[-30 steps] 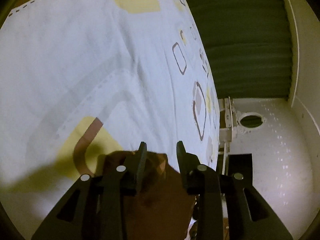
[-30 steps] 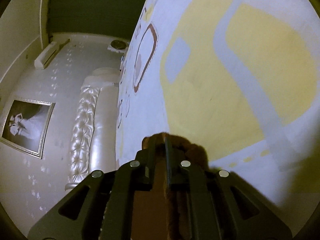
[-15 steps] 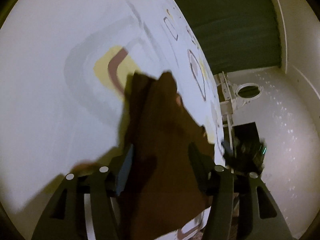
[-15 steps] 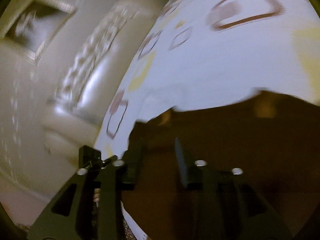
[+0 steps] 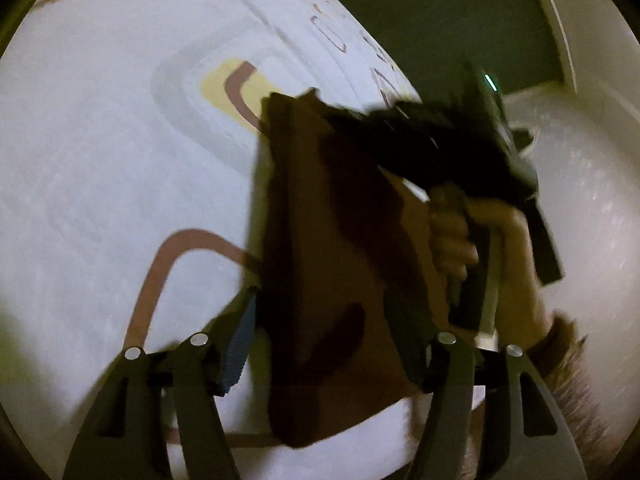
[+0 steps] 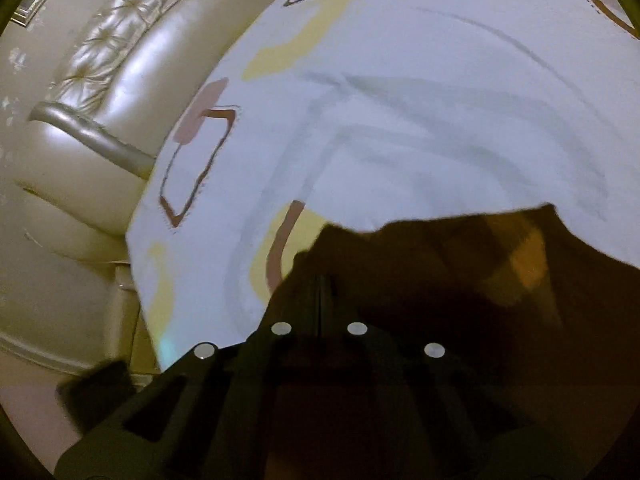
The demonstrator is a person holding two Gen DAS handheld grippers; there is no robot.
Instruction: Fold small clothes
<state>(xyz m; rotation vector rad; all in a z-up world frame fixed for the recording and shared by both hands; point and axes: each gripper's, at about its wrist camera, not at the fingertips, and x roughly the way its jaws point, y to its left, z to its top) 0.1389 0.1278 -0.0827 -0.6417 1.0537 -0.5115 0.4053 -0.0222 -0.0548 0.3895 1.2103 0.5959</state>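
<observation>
Matt brown cloth garment [image 5: 328, 280] lies on the smooth printed bedsheet [image 6: 400, 120]; glossy tufted leather headboard [image 6: 120, 64] gleams beyond its edge.

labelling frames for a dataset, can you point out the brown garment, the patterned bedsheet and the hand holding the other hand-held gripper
brown garment [image 5: 320, 280], left wrist view, middle of cloth
patterned bedsheet [image 6: 400, 120], right wrist view, bare white area
hand [image 5: 460, 236], left wrist view, curled fingers
</observation>
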